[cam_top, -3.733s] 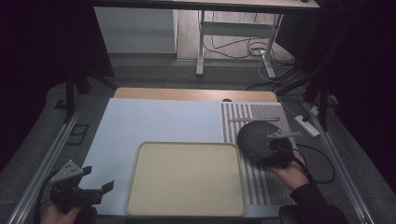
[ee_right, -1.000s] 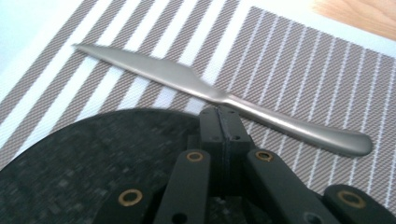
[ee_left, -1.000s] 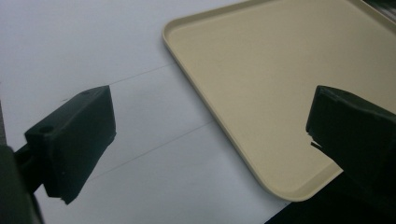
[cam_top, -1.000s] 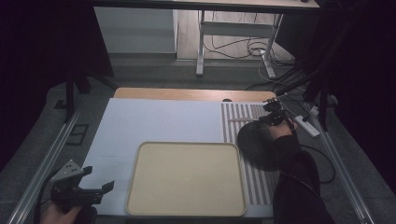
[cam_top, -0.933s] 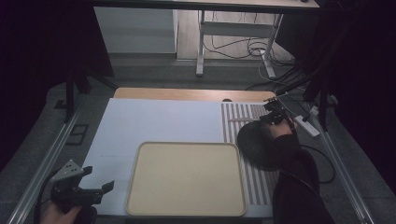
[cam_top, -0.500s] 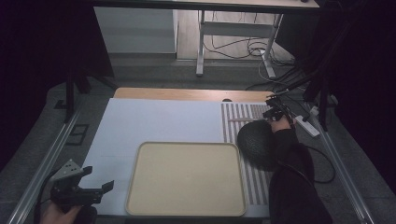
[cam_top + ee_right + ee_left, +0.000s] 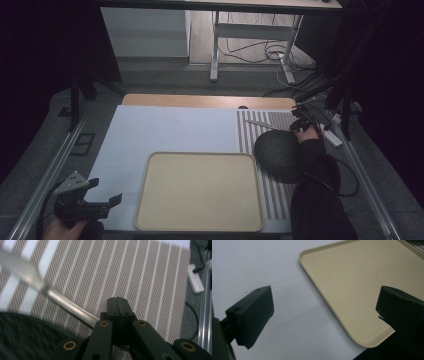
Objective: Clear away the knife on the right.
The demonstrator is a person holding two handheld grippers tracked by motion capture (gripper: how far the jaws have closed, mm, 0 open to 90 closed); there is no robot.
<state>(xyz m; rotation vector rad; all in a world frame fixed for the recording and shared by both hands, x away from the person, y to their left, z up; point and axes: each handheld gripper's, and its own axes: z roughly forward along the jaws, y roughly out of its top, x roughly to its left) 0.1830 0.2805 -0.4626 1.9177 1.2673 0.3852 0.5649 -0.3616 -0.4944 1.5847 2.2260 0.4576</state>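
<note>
Reaching past the dark bowl (image 7: 278, 156), the right gripper (image 7: 300, 120) has moved from the bowl's near rim to the far end of the striped mat (image 7: 267, 120), where its jaws are now clamped on the handle of a knife (image 7: 37, 282); the blade slants out across the stripes, and it seems lifted, though the blur makes that uncertain. Since that grab looks secured, the likely next move is carrying the knife toward the bowl or the tan tray (image 7: 199, 191). Unchanged at the near left corner, the left gripper (image 7: 100, 197) waits with jaws spread wide and empty beside the tray's edge
</note>
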